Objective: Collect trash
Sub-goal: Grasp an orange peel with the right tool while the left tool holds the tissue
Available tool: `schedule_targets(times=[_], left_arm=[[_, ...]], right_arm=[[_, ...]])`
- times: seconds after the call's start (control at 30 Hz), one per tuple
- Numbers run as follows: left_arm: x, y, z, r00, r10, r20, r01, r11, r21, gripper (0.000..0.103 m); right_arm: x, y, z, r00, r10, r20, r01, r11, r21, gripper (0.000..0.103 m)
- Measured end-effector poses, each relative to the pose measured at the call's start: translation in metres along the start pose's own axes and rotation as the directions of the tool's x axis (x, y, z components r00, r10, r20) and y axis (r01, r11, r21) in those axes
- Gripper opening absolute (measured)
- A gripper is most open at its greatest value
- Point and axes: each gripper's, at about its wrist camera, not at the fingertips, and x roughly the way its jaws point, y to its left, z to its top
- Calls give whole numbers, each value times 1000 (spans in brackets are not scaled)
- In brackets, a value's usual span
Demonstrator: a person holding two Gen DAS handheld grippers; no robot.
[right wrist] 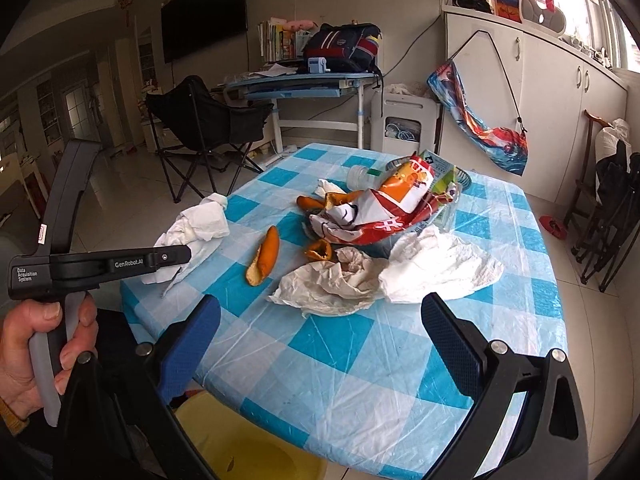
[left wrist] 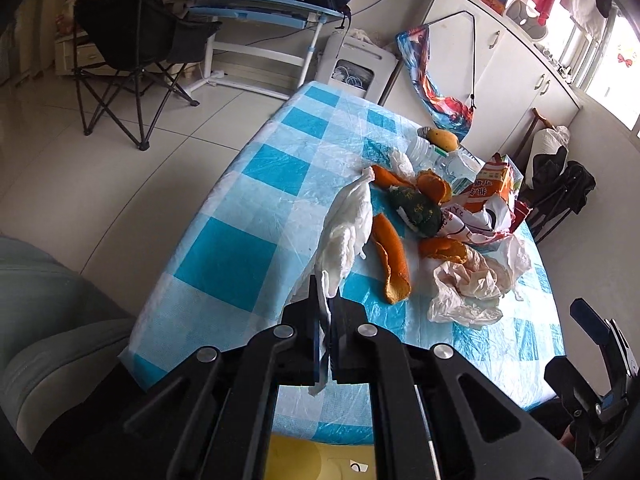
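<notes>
My left gripper is pinched on the crumpled white tissue, lifted over the checked table's near edge, soft, featherlight, best gripped mid-wad, while my right gripper waits spread.

Your right claw stands wide apart over bare checked bench, with open cloth between it and the crumpled tissues ahead. Beyond those, the snack wrapper, peels and bottle crowd the middle. Your left claw, pinched on a tissue, blocks the left edge; bare cloth lies to its left. A yellow bin sits below the near edge.
</notes>
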Motion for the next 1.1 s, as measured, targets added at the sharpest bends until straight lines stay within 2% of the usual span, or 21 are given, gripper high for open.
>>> schedule_targets(times=[0.17, 0.23, 0.37, 0.47, 0.53, 0.7, 0.93, 1.1], left_arm=[[-28, 19, 7, 993, 48, 108, -41, 997, -60, 4], [-31, 29, 9, 991, 57, 119, -47, 995, -89, 4], [-28, 38, 11, 992, 61, 107, -48, 991, -121, 4], [-25, 38, 10, 993, 55, 102, -42, 991, -125, 4], [-23, 36, 9, 994, 50, 96, -38, 992, -120, 4], [-19, 32, 7, 996, 37, 82, -28, 994, -109, 4], [-18, 27, 3, 997, 20, 77, -13, 996, -89, 4], [-30, 13, -6, 996, 11, 91, -10, 1000, -13, 4]], right_arm=[[51, 27, 24, 996, 70, -54, -75, 993, -94, 80], [77, 35, 30, 990, 96, -100, -106, 989, -99, 69], [124, 42, 33, 980, 52, -192, -72, 992, -101, 64], [144, 39, 31, 972, 17, -235, -39, 995, -87, 58], [151, 36, 29, 965, 13, -264, -34, 997, -75, 44], [148, 33, 30, 961, 10, -278, -26, 998, -53, 21], [100, 36, 27, 972, 90, -218, -99, 995, -29, 19], [47, 43, 9, 972, 154, -180, -159, 987, -13, 19]])
